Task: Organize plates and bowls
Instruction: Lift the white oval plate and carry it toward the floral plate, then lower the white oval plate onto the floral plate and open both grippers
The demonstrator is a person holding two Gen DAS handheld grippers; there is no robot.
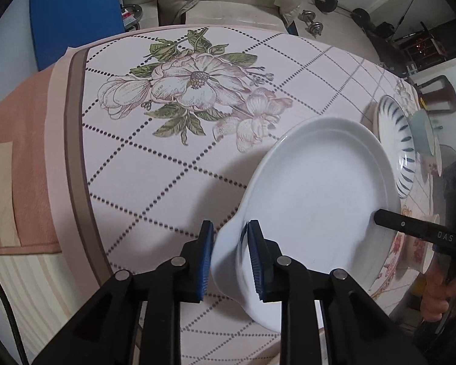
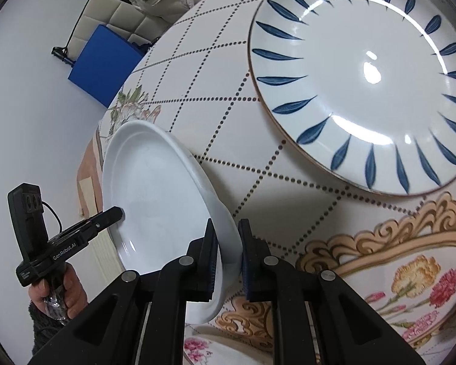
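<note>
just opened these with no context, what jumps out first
A plain white plate is held tilted above the floral tablecloth, pinched at opposite rims by the left gripper and right gripper. Beside it, flat on the cloth, lies a plate with blue leaf strokes round its rim.

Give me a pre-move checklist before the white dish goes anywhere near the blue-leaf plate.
1. Left gripper on the white dish: jaws closed over its handle, ok.
2. Right gripper on the opposite handle: jaws closed over it, ok.
3. Dish off the tablecloth: it looks raised and tilted, shadow beneath, ok.
4. Dish empty: nothing inside, ok.
5. Blue-leaf plate ready to receive: lies flat, nothing on it, ok.
6. Path between dish and plate: bare cloth in the right wrist view, ok; the cup beyond the plate, clearance cannot tell.
</note>
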